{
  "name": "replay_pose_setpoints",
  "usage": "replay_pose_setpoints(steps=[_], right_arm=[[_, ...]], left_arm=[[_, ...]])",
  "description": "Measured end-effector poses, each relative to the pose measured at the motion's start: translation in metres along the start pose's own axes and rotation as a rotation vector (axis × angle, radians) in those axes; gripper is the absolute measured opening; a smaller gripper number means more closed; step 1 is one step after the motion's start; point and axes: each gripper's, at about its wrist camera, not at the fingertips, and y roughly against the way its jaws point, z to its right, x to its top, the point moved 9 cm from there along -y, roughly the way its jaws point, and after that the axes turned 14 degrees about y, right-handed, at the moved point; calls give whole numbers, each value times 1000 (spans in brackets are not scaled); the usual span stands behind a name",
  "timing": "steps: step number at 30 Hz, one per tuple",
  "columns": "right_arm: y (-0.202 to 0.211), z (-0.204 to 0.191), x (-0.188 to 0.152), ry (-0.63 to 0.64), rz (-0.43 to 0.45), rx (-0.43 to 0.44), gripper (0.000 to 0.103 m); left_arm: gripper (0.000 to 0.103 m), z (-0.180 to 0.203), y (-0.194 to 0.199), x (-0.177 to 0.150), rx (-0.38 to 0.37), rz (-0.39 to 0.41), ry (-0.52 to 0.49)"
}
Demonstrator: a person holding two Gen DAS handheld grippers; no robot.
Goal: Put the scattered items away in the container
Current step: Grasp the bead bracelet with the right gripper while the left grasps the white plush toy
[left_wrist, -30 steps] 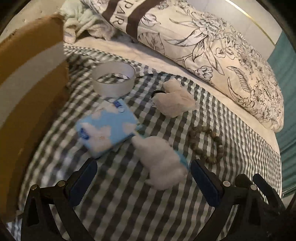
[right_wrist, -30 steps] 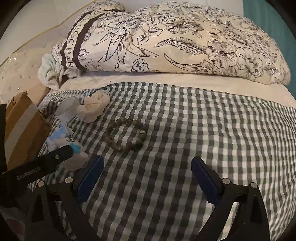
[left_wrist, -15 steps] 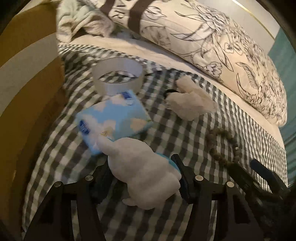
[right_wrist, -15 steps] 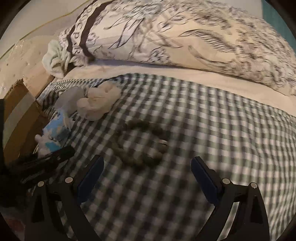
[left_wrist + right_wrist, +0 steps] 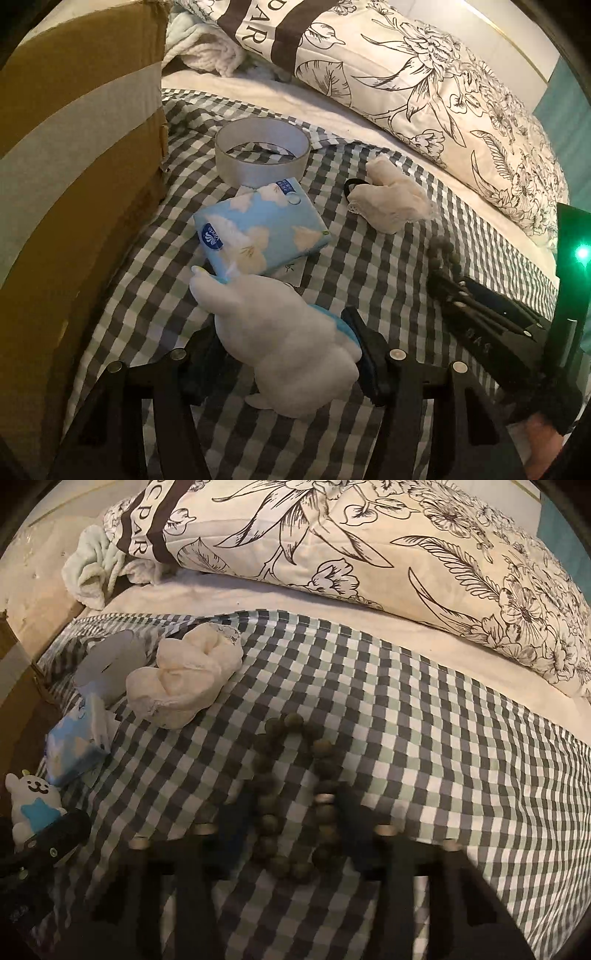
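My left gripper (image 5: 284, 343) is shut on a white plush toy (image 5: 288, 354) with a blue patch, low in the left wrist view. My right gripper (image 5: 293, 819) is closing; its pads squeeze a dark bead bracelet (image 5: 266, 786) into a narrow oval on the checked blanket. Loose on the blanket lie a blue tissue pack (image 5: 258, 229), a grey tape roll (image 5: 262, 155) and a cream lace cloth bundle (image 5: 388, 206). A cardboard box (image 5: 74, 184) stands at the left, its inside hidden.
A large floral pillow (image 5: 406, 74) and a pale crumpled towel (image 5: 207, 51) lie along the far side of the bed. The checked blanket (image 5: 443, 757) stretches bare to the right of the bracelet. A teal surface (image 5: 569, 103) shows at the far right.
Both grippers came down and forward. The left one closed on the plush toy. The right one reached the bracelet and closed on it, squeezing it from round to oval.
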Motion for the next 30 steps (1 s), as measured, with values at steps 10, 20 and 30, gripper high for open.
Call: replay_pose_setpoints(steps=[10,20,30], right_arm=[[56,-17,-36,-7,9,64,24],[102,-35,-62,8,8,106,12],[121,-43,-85,-22,-2,142,12]], left_arm=[[61,-3,24,-8,-10,34,-22],[61,-5,72,-21,-42,70,-32],[61,-22,109,-33,-43,101,-34]])
